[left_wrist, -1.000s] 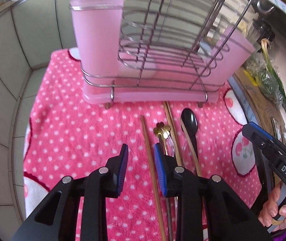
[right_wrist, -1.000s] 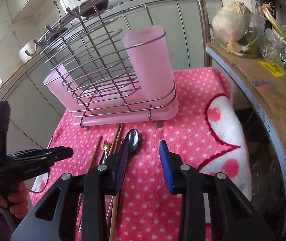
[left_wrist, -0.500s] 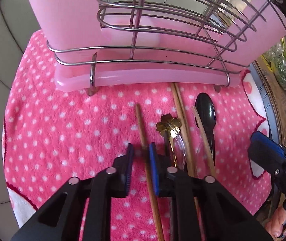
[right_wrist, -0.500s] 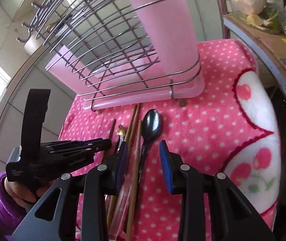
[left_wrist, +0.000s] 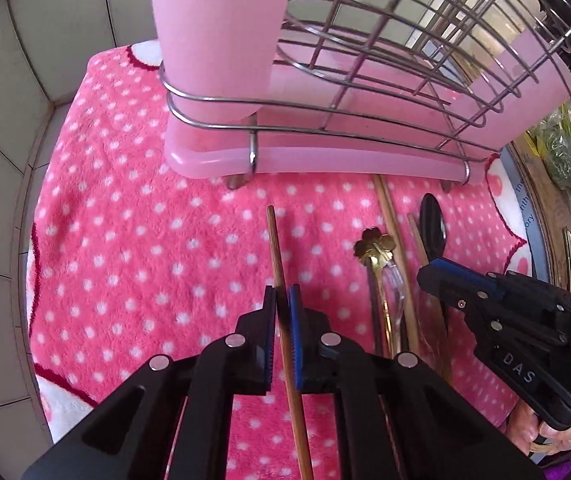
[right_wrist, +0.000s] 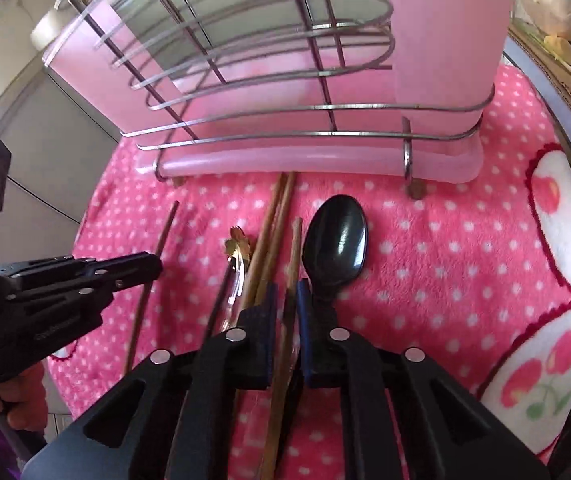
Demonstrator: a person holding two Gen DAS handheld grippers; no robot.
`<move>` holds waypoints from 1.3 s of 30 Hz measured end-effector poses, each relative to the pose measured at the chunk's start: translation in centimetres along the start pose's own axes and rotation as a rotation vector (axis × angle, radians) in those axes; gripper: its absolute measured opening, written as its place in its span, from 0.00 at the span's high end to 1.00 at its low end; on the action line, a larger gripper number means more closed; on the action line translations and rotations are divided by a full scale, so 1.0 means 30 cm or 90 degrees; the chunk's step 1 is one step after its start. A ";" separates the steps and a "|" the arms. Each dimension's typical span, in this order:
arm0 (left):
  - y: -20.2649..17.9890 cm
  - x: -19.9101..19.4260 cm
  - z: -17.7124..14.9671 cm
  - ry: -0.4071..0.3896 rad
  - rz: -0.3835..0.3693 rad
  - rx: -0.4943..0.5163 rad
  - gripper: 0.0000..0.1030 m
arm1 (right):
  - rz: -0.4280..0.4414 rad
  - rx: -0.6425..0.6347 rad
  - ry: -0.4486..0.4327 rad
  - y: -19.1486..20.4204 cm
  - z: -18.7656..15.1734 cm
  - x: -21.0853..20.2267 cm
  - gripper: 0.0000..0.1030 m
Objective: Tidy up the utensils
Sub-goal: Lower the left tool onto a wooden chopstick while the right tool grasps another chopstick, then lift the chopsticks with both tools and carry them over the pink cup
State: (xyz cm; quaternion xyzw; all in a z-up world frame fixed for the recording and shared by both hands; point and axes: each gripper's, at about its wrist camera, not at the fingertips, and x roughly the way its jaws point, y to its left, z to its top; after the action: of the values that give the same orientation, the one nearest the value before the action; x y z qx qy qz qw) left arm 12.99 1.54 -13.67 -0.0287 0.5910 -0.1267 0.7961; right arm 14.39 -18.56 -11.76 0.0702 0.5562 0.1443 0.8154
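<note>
Several wooden chopsticks, a black spoon [right_wrist: 335, 244] and a gold flower-handled utensil [left_wrist: 374, 245] lie on a pink dotted towel [left_wrist: 133, 248] in front of a wire rack with pink cups [left_wrist: 325, 92]. My left gripper [left_wrist: 282, 300] is shut on the leftmost chopstick [left_wrist: 277, 240], down at the towel. My right gripper [right_wrist: 286, 296] is shut on another chopstick [right_wrist: 294, 252], just left of the spoon. The left gripper also shows in the right wrist view [right_wrist: 141, 266], and the right gripper in the left wrist view [left_wrist: 441, 272].
The rack [right_wrist: 285, 80] stands close ahead on a pink tray [right_wrist: 305, 160]. A grey tiled wall [left_wrist: 1, 100] is at the left. A cardboard box with vegetables [right_wrist: 557, 40] is at the right, past the towel's edge.
Both grippers moved forward and down to the utensils. The left closed on the leftmost chopstick; the right closed on a chopstick beside the spoon.
</note>
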 end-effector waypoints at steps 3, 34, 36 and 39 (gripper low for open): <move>0.028 0.014 0.000 0.011 -0.005 0.001 0.94 | -0.011 0.001 0.007 0.002 0.000 0.012 0.94; 0.007 0.055 0.091 0.035 0.034 0.019 0.94 | 0.028 0.163 -0.026 -0.292 0.010 -0.048 0.94; 0.011 0.038 0.081 0.025 0.020 0.002 0.95 | 0.040 0.164 -0.051 -0.310 -0.002 -0.074 0.94; 0.021 -0.027 0.062 -0.014 0.003 -0.016 0.95 | 0.055 0.158 -0.094 -0.311 -0.024 -0.154 0.94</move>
State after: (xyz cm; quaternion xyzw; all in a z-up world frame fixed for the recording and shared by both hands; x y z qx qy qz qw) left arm 14.65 2.14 -12.48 -0.0386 0.5836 -0.1170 0.8027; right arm 13.62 -28.89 -10.50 0.2048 0.5048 0.1037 0.8322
